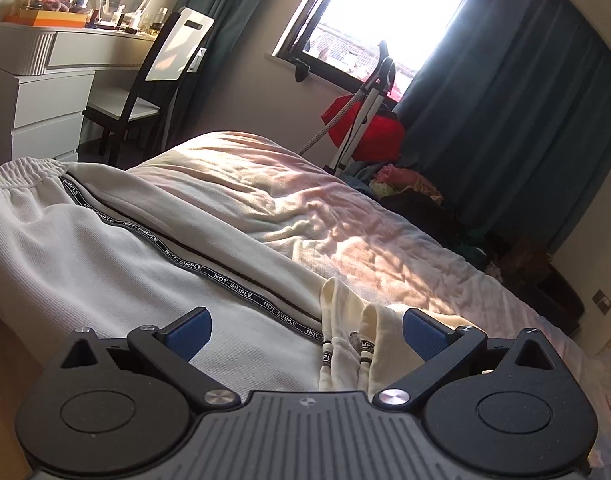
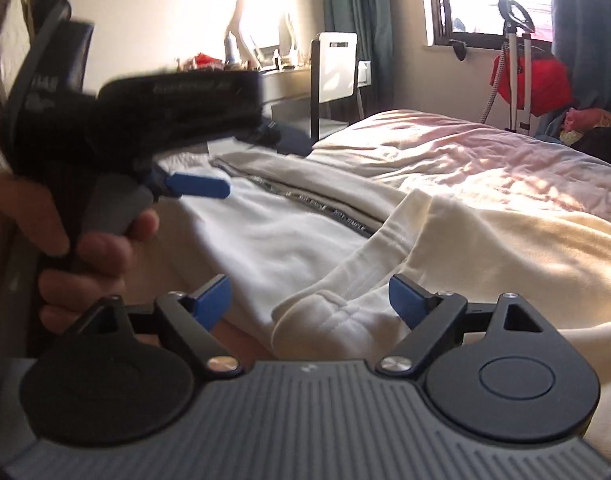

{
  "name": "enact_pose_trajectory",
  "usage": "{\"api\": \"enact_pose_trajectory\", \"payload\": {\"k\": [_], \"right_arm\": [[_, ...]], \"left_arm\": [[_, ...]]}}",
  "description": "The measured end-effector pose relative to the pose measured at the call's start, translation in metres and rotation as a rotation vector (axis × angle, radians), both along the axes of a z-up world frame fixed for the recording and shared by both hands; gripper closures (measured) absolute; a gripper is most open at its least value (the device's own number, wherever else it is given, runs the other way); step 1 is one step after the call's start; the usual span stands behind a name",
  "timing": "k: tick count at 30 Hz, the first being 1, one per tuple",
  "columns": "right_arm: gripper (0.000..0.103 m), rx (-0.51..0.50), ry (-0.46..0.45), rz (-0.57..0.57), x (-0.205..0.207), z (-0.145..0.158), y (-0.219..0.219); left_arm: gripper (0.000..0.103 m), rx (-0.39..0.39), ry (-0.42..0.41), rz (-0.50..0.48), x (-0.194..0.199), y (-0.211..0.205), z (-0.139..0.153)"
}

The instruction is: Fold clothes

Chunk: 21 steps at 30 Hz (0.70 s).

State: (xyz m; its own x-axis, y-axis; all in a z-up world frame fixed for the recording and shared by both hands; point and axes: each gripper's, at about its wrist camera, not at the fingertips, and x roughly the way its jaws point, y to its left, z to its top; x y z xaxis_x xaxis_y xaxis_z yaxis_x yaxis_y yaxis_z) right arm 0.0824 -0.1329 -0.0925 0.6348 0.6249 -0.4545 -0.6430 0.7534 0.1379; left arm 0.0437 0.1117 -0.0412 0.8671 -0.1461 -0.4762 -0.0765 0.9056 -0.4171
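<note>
Cream knit trousers point(image 1: 117, 248), soft, light and apt to sag, lie along the bed point(image 1: 345, 216) from upper left to lower centre, best pinched at the cuffs point(image 2: 321, 312) between each wide-spread hand-held gripper: left point(image 1: 305, 332), right point(image 2: 309, 300).

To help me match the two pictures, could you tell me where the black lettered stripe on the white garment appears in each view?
Left wrist: the stripe runs diagonally from upper left toward the lower centre, ending near the drawstrings.
Right wrist: the stripe lies at centre, short, partly hidden under a cream fold.
Shared landmark: the red bag under the window.
</note>
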Motion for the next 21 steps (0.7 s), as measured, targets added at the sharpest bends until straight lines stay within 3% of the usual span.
{"api": "enact_pose_trajectory", "payload": {"k": [5,8,11,14,16,19,21], "right_arm": [[0.016,0.172,0.053,-0.214,0.029,0.024,-0.049],[0.016,0.149,0.127,-0.325,0.066,0.024,-0.058],[0.016,0.107,0.211,-0.322,0.108,0.021,-0.05],[0.018,0.075,0.256,-0.25,0.14,0.014,-0.031],[0.03,0.018,0.266,-0.227,0.152,0.004,-0.016],[0.033,-0.048,0.283,-0.197,0.166,-0.014,0.003],[0.042,-0.079,0.286,-0.187,0.169,-0.027,0.01]], "left_arm": [[0.0,0.079,-0.032,-0.129,-0.012,-0.026,0.007],[0.002,0.117,-0.013,-0.218,-0.011,-0.046,0.001],[0.002,0.109,0.011,-0.296,-0.009,-0.062,-0.01],[0.006,0.105,0.027,-0.354,-0.005,-0.072,-0.022],[0.011,0.116,0.044,-0.389,-0.002,-0.077,-0.029],[0.015,0.136,0.08,-0.437,0.008,-0.081,-0.039],[0.016,0.154,0.079,-0.439,0.012,-0.082,-0.044]]}}
